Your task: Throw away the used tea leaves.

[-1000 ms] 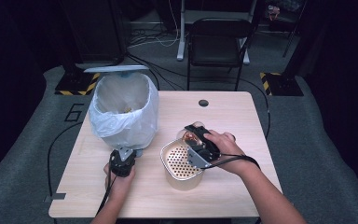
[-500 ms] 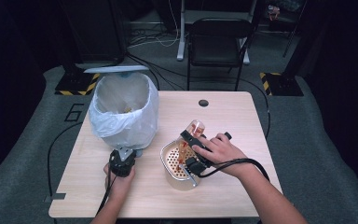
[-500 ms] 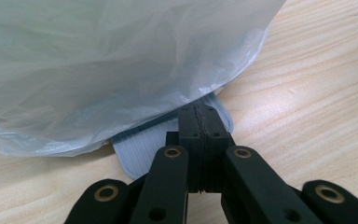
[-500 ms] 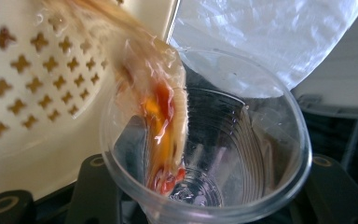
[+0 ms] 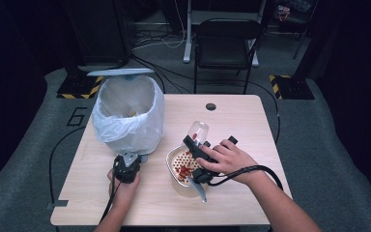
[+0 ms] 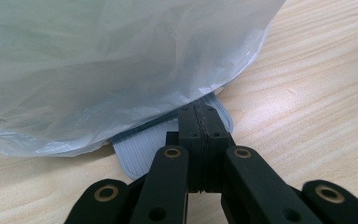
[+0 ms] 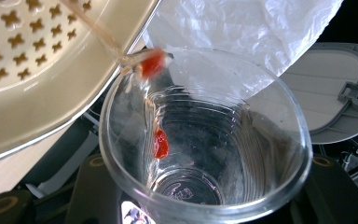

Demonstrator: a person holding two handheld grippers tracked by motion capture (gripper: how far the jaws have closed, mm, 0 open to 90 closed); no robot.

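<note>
My right gripper (image 5: pixel 196 141) is shut on a clear plastic cup (image 5: pixel 199 130), tipped mouth-down over a cream perforated strainer (image 5: pixel 172 155). Red pieces (image 5: pixel 184 169) lie in the strainer. In the right gripper view the cup (image 7: pixel 242 154) is nearly empty: one red piece (image 7: pixel 161 143) sticks to its wall and another (image 7: pixel 152 63) slides off its lip with a thin stream of liquid toward the strainer (image 7: pixel 42 70). My left gripper (image 5: pixel 127 163) is shut, its tips (image 6: pixel 199 112) resting on the grey ribbed pedal (image 6: pixel 140 151) at the foot of a bin (image 5: pixel 128 116).
The bin is lined with a white plastic bag (image 6: pixel 98 60) and its lid (image 5: pixel 121 72) stands open at the back. The wooden table (image 5: pixel 236 121) has a cable hole (image 5: pixel 210 106) near its far edge. A black chair (image 5: pixel 227 43) stands beyond the table.
My right hand has moved down and tilted the cup further over the strainer. Red pieces have poured out and now lie in the strainer. The left hand has stayed put.
</note>
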